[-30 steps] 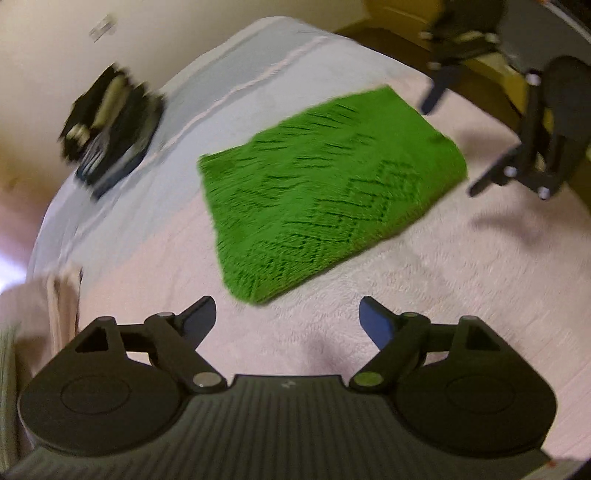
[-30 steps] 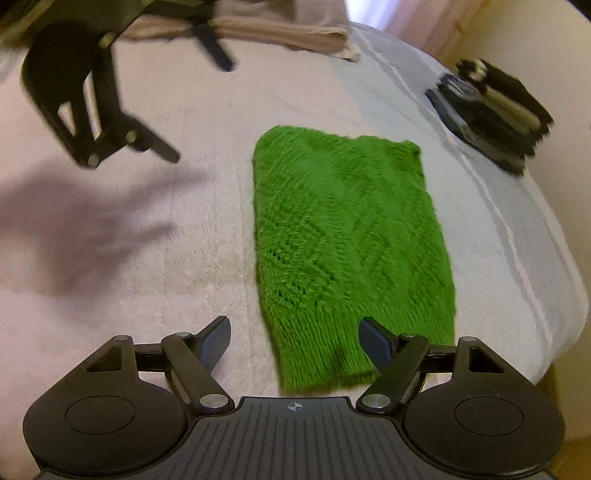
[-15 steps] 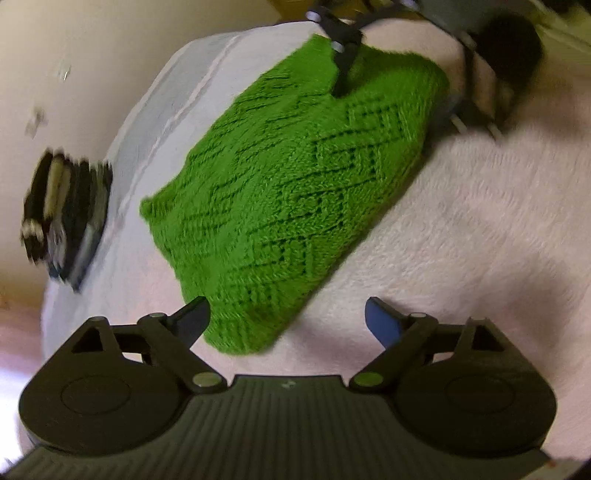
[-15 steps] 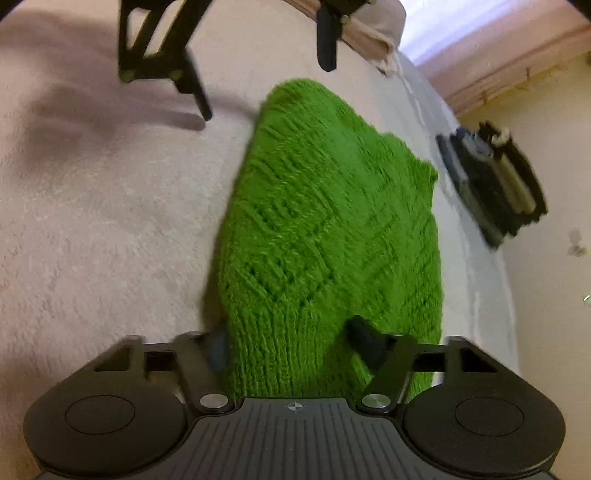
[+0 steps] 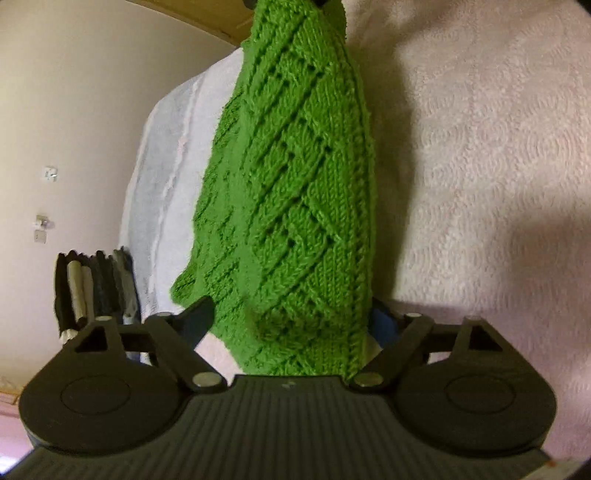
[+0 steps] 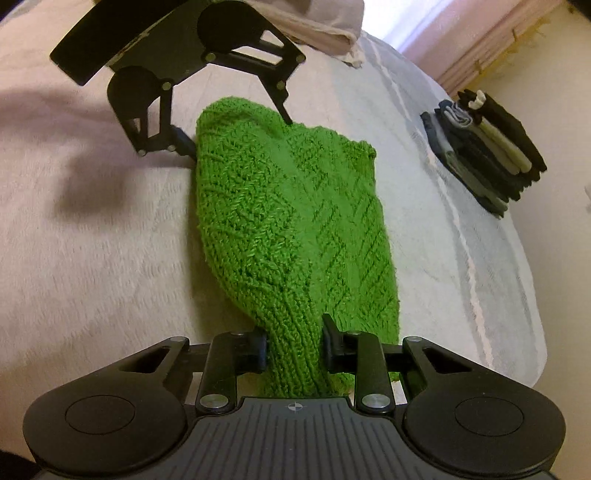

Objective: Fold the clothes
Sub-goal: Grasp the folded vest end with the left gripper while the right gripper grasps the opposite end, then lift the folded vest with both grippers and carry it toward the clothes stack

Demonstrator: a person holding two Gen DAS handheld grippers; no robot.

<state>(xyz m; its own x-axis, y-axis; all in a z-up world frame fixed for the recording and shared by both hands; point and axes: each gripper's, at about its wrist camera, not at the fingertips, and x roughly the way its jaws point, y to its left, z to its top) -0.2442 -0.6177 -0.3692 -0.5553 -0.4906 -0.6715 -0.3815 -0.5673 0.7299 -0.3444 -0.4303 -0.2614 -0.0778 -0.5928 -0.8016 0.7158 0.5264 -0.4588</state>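
On the bed, we have the pale pink textured blanket (image 6: 92,258) spread over most of the surface, with a light grey-white sheet (image 6: 461,229) showing along its far edge beside the cream wall (image 5: 74,110). Across the blanket, near that sheet, lies our folded green knitted garment (image 6: 291,221), bunched and raised at both ends where we grip it. A stack of folded dark and pale clothes (image 6: 487,155) sits on the sheet, well apart from the green knit, and a folded beige cloth (image 6: 317,26) lies at the far end of the bed. Our right gripper (image 6: 294,350) has its jaws drawn in and pinching the near ribbed end of the green garment, the fabric squeezed into a narrow neck between them. Our left gripper (image 5: 291,321) sits over the opposite end with its jaws spread wide, one finger on each side of the knit and the cloth filling the gap between them.
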